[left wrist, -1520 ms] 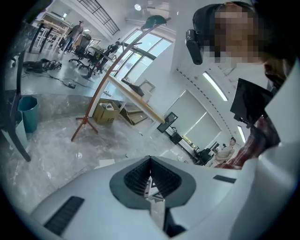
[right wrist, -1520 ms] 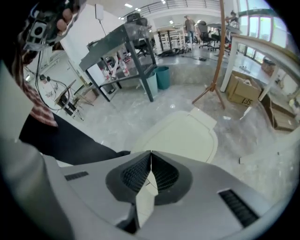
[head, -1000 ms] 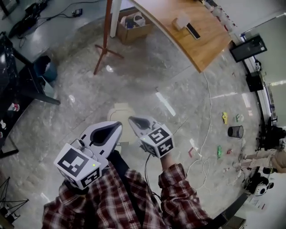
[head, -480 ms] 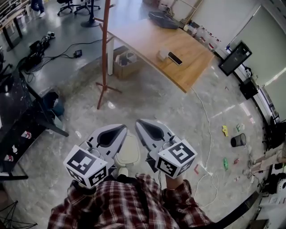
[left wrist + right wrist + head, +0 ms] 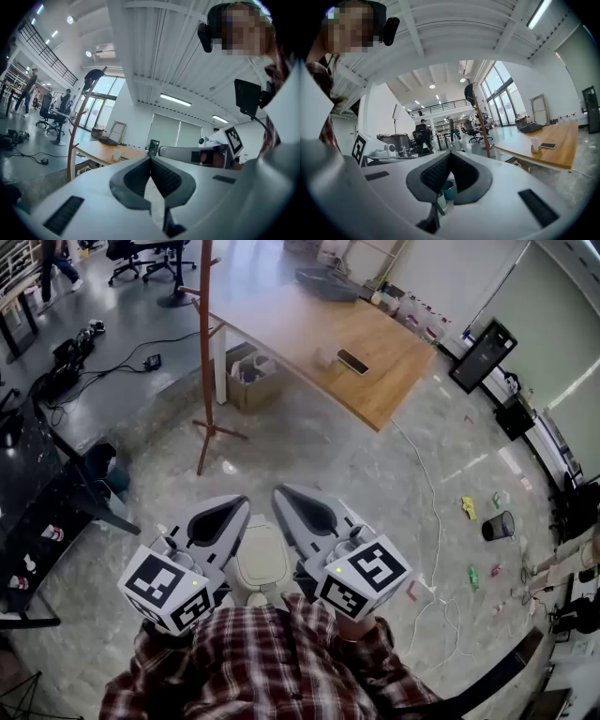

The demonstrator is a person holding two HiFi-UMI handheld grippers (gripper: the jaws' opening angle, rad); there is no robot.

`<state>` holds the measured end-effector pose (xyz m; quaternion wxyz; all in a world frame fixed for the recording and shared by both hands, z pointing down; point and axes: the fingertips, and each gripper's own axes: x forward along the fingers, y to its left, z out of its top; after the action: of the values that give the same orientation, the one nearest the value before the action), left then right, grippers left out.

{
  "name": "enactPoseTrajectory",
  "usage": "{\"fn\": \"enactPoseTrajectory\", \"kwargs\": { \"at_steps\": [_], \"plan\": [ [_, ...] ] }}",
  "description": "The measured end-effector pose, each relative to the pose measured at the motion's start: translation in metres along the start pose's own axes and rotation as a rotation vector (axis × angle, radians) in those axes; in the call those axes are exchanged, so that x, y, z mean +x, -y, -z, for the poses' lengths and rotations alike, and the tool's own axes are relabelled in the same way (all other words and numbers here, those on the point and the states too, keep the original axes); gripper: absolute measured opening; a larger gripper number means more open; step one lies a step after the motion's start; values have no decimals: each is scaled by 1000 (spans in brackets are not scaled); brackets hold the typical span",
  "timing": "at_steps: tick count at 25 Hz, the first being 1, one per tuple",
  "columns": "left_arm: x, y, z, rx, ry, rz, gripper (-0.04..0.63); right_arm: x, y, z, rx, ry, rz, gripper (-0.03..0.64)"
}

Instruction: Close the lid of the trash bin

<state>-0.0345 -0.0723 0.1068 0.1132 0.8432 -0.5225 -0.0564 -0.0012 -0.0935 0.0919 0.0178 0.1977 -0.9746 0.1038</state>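
A small cream trash bin [image 5: 262, 557] stands on the marble floor right in front of me, and from above its lid looks flat. My left gripper [image 5: 242, 503] hangs over the bin's left side and my right gripper [image 5: 279, 492] over its right side, both held above it and pointing forward. In the left gripper view the left gripper [image 5: 150, 158] has its jaws meeting at the tips with nothing between them. The right gripper [image 5: 450, 153] looks the same in its own view. Neither gripper view shows the bin.
A red-brown coat stand [image 5: 203, 352] rises ahead on the left. A wooden table [image 5: 323, 343] has a cardboard box [image 5: 246, 382] under its edge. A black desk [image 5: 37, 484] and a blue bin [image 5: 108, 472] stand at the left. A white cable [image 5: 433, 512] and a black mesh basket [image 5: 496, 525] lie at the right.
The bin, which lay ahead of the gripper tips a second ago, now lies between the two grippers close to my body. Both grippers stayed shut.
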Motion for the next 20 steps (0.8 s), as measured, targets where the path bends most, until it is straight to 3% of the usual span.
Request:
{"fn": "enactPoseTrajectory", "kwargs": {
  "at_steps": [20],
  "plan": [
    [6, -11, 10, -41, -12, 7, 11, 13, 13, 21, -30, -86, 25, 12]
  ]
}}
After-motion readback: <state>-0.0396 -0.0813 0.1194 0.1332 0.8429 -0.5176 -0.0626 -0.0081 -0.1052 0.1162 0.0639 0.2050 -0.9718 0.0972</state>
